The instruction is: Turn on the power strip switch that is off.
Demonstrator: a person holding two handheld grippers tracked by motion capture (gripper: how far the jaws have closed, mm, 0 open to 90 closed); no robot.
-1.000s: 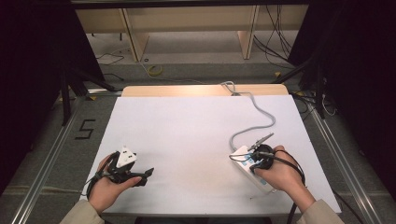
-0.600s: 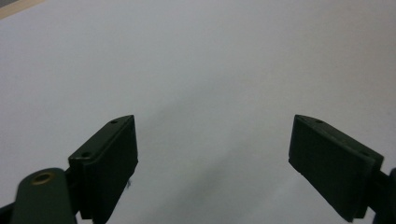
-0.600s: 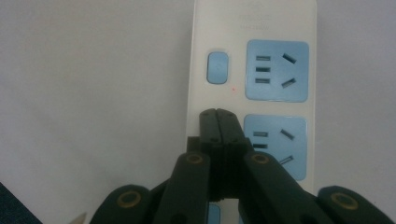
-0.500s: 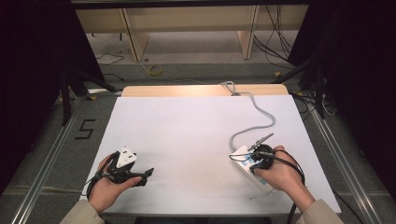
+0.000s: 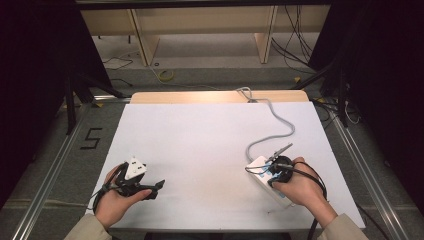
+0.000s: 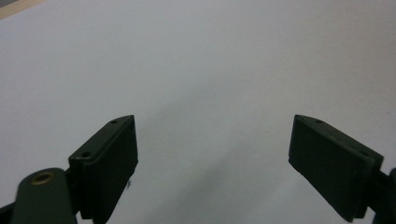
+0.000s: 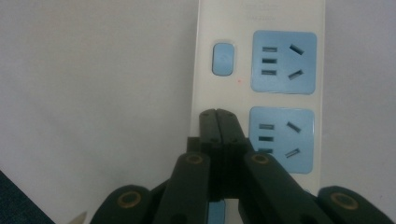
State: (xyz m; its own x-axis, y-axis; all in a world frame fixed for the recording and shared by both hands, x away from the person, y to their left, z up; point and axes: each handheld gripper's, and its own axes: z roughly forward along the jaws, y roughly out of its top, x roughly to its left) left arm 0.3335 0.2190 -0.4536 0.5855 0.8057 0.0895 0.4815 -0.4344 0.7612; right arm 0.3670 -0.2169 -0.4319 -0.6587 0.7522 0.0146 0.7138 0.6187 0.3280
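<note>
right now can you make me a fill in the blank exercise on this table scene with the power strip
1. The jaws of the right gripper are ____ over the power strip.
2. The sockets on the power strip are coloured ____.
3. The jaws of the left gripper stand ____ above the white table.
4. The grey cable runs from the power strip to the ____ edge of the table.

Missing words: shut; blue; open; far
</note>
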